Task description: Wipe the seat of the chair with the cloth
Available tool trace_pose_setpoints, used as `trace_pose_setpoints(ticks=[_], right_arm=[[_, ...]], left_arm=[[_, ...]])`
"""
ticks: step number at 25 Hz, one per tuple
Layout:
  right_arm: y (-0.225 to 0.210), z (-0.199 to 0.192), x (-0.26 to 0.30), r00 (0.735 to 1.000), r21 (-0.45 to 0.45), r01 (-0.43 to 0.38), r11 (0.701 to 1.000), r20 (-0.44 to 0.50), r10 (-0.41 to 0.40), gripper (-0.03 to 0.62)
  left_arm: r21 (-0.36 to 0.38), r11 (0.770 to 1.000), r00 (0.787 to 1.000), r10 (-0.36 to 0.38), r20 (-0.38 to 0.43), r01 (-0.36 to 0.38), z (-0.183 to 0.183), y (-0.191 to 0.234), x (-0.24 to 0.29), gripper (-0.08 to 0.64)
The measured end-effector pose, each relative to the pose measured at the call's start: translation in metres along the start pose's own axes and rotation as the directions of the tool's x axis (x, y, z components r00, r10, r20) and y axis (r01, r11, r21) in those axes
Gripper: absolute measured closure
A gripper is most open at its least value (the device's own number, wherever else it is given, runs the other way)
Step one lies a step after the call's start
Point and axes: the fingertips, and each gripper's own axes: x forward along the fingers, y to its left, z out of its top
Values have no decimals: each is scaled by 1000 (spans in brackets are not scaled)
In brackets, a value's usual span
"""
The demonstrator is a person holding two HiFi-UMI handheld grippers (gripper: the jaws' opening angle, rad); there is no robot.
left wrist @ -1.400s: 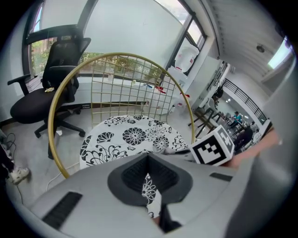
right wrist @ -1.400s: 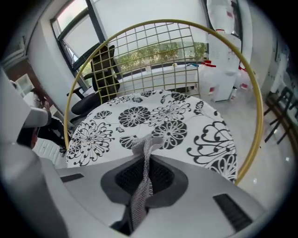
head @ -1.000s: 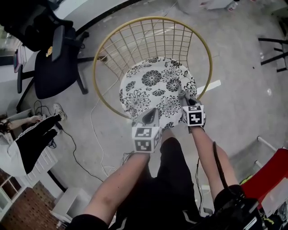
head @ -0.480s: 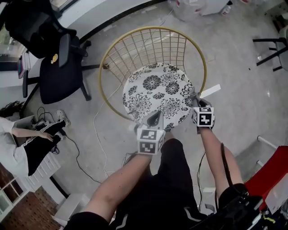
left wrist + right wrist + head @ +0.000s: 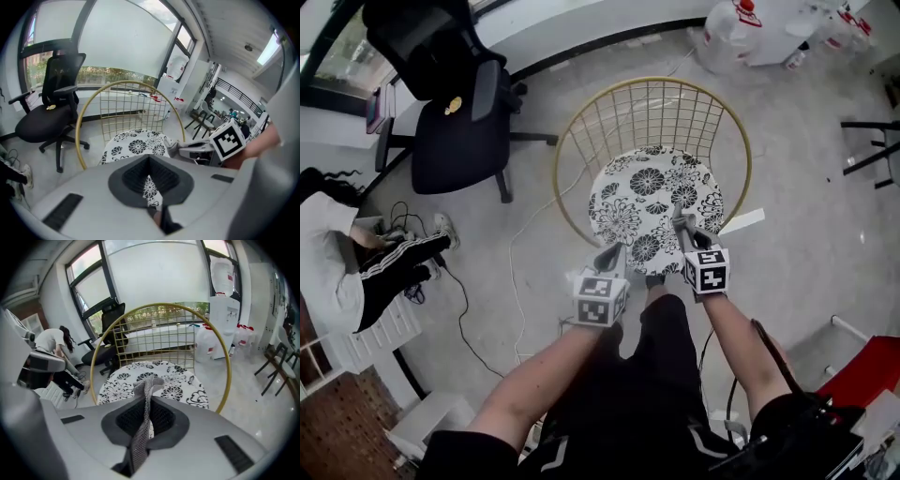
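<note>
From the head: holding left tongs (image 5: pixel 613 253) and right tongs (image 5: pixel 680 223) side by side at the near edge of the floral seat (image 5: pixel 656 192) of a gold wire chair (image 5: pixel 581 122). Black office chair (image 5: pixel 455 131) far left.

Along the left tongs: closed together, gripping nothing, seat ahead.

Along the right tongs: clamped on a grey mesh cloth (image 5: pixel 144 401), standing up past the tips, with the seat beyond.

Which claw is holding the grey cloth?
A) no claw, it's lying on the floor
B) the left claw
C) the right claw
C: in the right gripper view the grey cloth is pinched in the right claw, sticking up in front of the flowery chair seat.
</note>
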Motion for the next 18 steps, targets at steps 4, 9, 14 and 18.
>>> trace_pose_setpoints(ticks=[4, 9, 14, 18], right_arm=[[53, 9, 4, 997, -66, -80, 995, 1, 80, 571], [107, 10, 3, 989, -116, -149, 982, -31, 147, 571], [151, 12, 12, 983, -107, -186, 977, -27, 184, 571], [186, -3, 29, 970, -102, -242, 965, -61, 237, 571]], left_arm=[[-49, 996, 998, 68, 2, -68, -11, 29, -24, 552], [-63, 994, 996, 90, 29, -88, -12, 41, -53, 552], [-45, 996, 995, 85, 57, -82, -18, 43, -74, 552], [-78, 991, 994, 111, 21, -109, -44, 56, -72, 552]])
